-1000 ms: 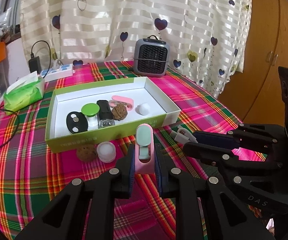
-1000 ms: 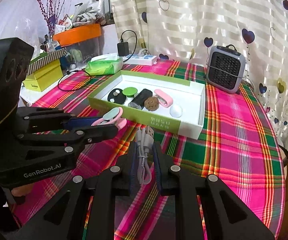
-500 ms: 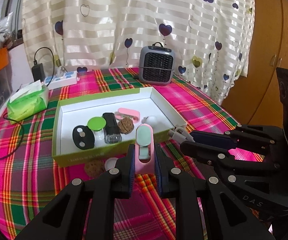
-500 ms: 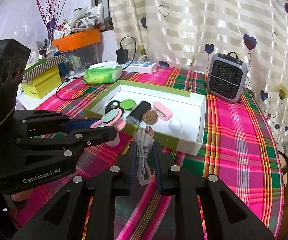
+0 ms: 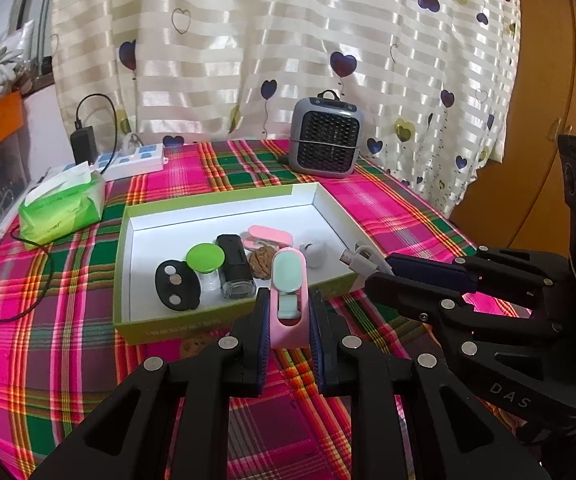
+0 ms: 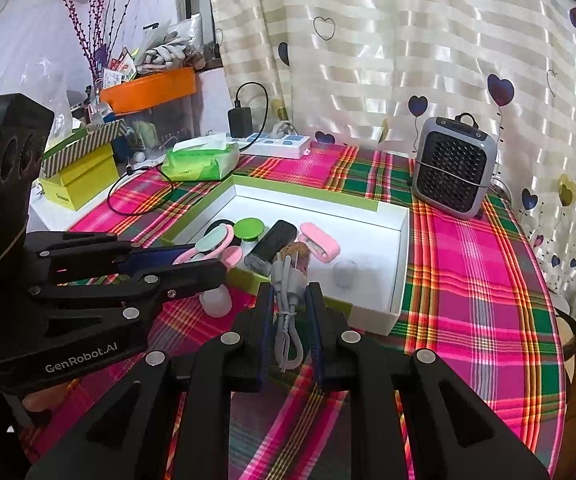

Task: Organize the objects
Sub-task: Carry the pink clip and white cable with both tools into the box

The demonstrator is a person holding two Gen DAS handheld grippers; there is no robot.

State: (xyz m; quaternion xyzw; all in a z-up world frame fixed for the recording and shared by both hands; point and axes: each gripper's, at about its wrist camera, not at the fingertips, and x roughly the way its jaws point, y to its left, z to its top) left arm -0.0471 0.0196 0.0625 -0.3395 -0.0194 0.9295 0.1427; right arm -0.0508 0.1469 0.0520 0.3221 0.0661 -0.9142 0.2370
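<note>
My left gripper (image 5: 288,312) is shut on a pink clip with a mint pad (image 5: 288,280), held upright just before the front wall of the green-and-white box (image 5: 224,206). In the box lie a black oval disc (image 5: 177,285), a green-lidded jar (image 5: 205,258), a black case (image 5: 234,268), a walnut (image 5: 261,263), a pink case (image 5: 270,236) and a white ball (image 5: 314,252). My right gripper (image 6: 288,300) is shut on a coiled white USB cable (image 6: 286,308), its plug over the box's (image 6: 308,196) front edge. Each gripper also shows in the other's view, the right gripper (image 5: 376,276) and the left gripper (image 6: 204,260).
A grey mini heater (image 5: 326,140) stands behind the box. A green tissue pack (image 5: 64,208), a white power strip (image 5: 128,160) and a black cord lie at the left. A white cap (image 6: 216,300) and a brown cookie (image 5: 194,346) sit on the plaid cloth before the box.
Both grippers have drifted closer to the box with their loads still gripped. The clip and the cable plug now overlap the box's front wall; the loose cap is hidden behind my left fingers.
</note>
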